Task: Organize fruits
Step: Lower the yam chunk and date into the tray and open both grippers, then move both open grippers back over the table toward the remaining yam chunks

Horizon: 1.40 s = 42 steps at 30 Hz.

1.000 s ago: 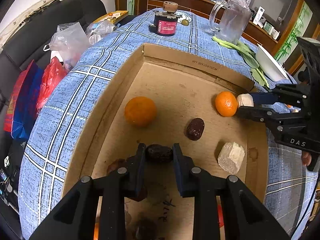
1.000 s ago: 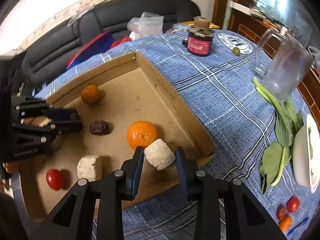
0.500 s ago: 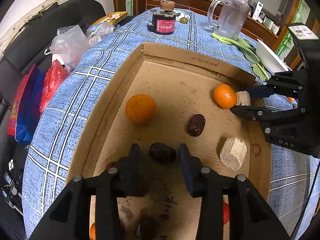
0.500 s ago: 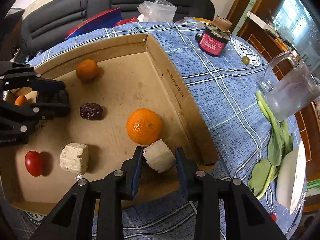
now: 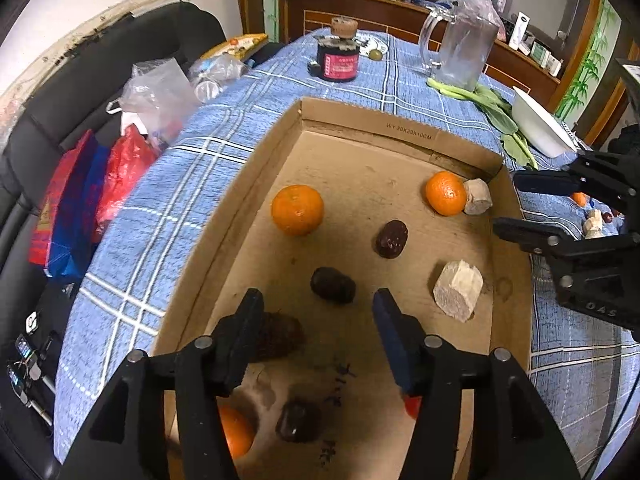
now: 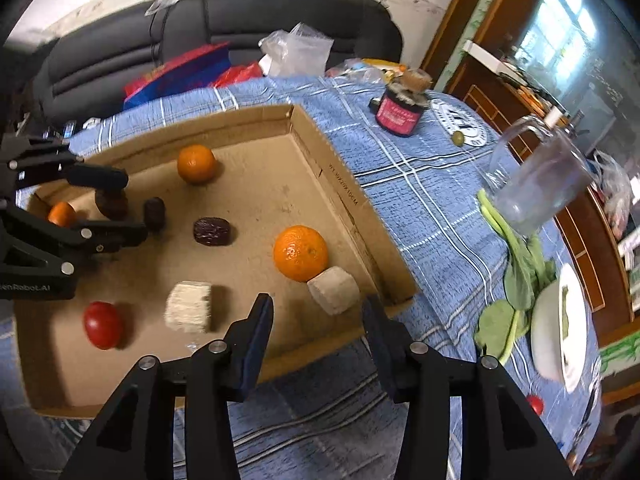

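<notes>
Blue tablecloth [image 6: 432, 200], cardboard tray [image 6: 340, 192] walls, bare floor centre

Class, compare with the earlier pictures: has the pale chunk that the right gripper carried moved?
Yes. The pale chunk now lies on the box floor beside the orange, near the box wall; the right gripper is open.

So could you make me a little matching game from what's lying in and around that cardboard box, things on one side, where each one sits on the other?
Things:
1. pale chunk
2. red tomato
3. glass pitcher
4. dark jar with pink label

Places:
A. on the blue cloth outside the cardboard box, on green leaves
B. inside the box, touching an orange
C. on the blue cloth beyond the box's far corner
D. inside the box, beside another pale block

Pairs: 1-B, 2-D, 3-A, 4-C
</notes>
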Each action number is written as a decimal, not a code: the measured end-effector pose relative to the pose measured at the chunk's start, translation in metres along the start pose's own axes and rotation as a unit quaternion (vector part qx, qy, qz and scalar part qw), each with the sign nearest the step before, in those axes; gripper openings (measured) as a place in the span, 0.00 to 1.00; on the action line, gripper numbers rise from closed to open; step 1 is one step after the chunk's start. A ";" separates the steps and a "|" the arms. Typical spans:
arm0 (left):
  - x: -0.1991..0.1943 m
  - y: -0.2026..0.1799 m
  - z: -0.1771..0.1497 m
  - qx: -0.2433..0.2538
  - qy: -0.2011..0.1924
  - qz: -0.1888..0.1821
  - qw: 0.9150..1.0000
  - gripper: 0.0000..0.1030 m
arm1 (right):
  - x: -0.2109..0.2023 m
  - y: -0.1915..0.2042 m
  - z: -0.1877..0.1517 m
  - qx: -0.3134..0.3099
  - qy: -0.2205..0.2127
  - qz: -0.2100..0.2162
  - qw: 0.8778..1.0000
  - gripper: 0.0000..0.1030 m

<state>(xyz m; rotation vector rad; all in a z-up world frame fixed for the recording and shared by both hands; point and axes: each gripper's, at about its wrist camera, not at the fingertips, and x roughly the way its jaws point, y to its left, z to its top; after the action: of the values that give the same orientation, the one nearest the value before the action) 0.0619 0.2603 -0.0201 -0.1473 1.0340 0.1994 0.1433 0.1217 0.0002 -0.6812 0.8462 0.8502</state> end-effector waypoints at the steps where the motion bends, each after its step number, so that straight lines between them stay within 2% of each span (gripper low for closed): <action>1: -0.004 0.000 -0.002 -0.002 -0.004 0.002 1.000 0.55 | -0.004 0.000 -0.002 0.010 -0.003 0.001 1.000 0.48; 5: -0.022 0.002 -0.010 -0.017 -0.023 0.006 1.000 0.56 | -0.019 0.005 -0.005 0.046 -0.015 0.000 0.999 0.48; 9: -0.046 0.004 -0.022 -0.028 -0.050 0.016 0.998 0.56 | -0.037 0.017 -0.009 0.079 -0.022 -0.020 0.996 0.48; 12: -0.065 0.009 -0.031 -0.043 -0.067 0.021 0.997 0.61 | -0.051 0.027 -0.013 0.096 -0.027 -0.029 0.995 0.48; 14: -0.073 0.012 -0.037 -0.053 -0.075 0.024 0.996 0.65 | -0.060 0.033 -0.017 0.102 -0.028 -0.033 0.994 0.50; 16: -0.081 0.015 -0.043 -0.062 -0.080 0.023 0.995 0.66 | -0.070 0.040 -0.022 0.107 -0.034 -0.038 0.993 0.58; 21: -0.095 0.007 -0.056 -0.060 -0.086 0.027 0.994 0.66 | -0.094 0.052 -0.038 0.120 -0.053 -0.037 0.991 0.60; 25: -0.103 -0.008 -0.061 -0.056 -0.091 0.023 0.994 0.71 | -0.110 0.055 -0.055 0.132 -0.059 -0.040 0.989 0.60; 30: -0.106 -0.038 -0.061 -0.032 -0.095 0.018 0.995 0.71 | -0.123 0.045 -0.085 0.162 -0.058 -0.052 0.984 0.60; 36: -0.104 -0.087 -0.058 0.002 -0.099 0.006 0.995 0.72 | -0.139 0.017 -0.134 0.208 -0.052 -0.074 0.974 0.61; 39: -0.100 -0.110 -0.057 0.017 -0.095 -0.002 0.995 0.72 | -0.146 -0.004 -0.161 0.237 -0.047 -0.088 0.966 0.67; 42: -0.095 -0.134 -0.056 0.033 -0.090 -0.009 0.995 0.72 | -0.151 -0.024 -0.187 0.264 -0.044 -0.098 0.959 0.68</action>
<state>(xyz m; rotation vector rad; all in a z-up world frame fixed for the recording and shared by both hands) -0.0010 0.1093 0.0376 -0.0773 0.8590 0.1597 0.0385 -0.0924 0.0401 -0.2483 0.8614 0.4398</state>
